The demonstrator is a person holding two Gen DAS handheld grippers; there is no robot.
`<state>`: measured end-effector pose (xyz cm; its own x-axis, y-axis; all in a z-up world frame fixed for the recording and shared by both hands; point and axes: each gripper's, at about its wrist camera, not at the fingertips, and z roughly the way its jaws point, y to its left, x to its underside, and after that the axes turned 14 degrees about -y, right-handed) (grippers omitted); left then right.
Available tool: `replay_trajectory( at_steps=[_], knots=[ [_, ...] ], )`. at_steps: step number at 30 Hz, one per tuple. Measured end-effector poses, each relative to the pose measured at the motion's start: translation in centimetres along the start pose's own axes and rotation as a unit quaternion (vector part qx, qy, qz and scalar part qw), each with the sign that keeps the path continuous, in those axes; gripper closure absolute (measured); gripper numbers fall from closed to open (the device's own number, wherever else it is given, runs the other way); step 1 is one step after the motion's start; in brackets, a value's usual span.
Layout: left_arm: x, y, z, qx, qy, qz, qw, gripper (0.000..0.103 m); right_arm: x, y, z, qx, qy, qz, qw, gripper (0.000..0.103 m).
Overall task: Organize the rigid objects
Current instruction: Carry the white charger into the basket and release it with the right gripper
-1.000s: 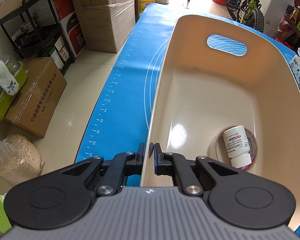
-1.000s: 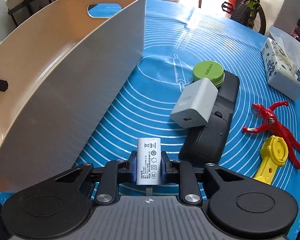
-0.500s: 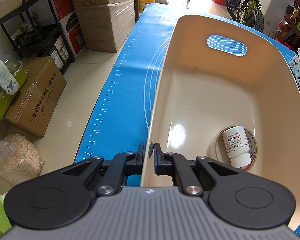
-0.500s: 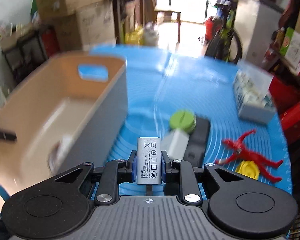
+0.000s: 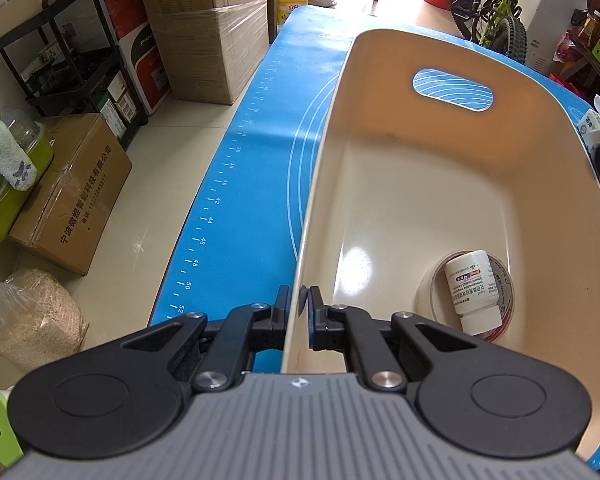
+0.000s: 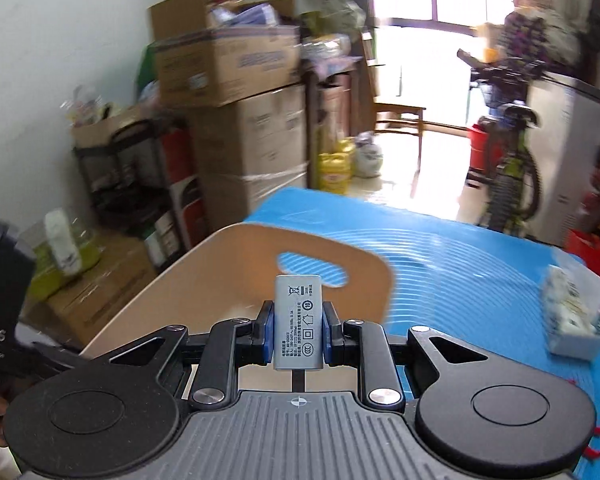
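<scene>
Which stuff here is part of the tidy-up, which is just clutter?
Job: beige bin, grey charger in the right hand-held gripper, pill bottle, tape roll.
Clutter: cardboard boxes, bicycle, tissue pack.

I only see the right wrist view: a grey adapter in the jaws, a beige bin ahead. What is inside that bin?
Observer: The left wrist view shows a white bottle lying across a tape roll on the floor of the bin.
Operator: What is the left gripper doing?
Observer: The left gripper has its jaws shut on the bin's near wall, one finger inside and one outside.
Operator: Anything else in there?
Observer: No, the floor that shows is bare.
</scene>
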<state>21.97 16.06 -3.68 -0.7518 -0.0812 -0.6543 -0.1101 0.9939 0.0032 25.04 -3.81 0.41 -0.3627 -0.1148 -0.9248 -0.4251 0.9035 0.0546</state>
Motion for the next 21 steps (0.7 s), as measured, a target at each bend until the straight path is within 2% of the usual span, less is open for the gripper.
replay_trajectory(
  at_steps=[6, 12, 21],
  knots=[
    [0.0, 0.1, 0.0, 0.001, 0.0, 0.003, 1.0, 0.094, 1.2, 3.7, 2.7, -0.028, 0.056, -0.024, 0.998, 0.071],
    [0.0, 0.1, 0.0, 0.003, 0.0, 0.005, 1.0, 0.094, 3.1, 5.0, 5.3, -0.028, 0.117, -0.048, 0.992, 0.071],
    [0.0, 0.0, 0.0, 0.001, 0.0, 0.006, 1.0, 0.094, 5.2, 6.1, 6.8, -0.034, 0.18, -0.085, 0.98, 0.071]
  ],
)
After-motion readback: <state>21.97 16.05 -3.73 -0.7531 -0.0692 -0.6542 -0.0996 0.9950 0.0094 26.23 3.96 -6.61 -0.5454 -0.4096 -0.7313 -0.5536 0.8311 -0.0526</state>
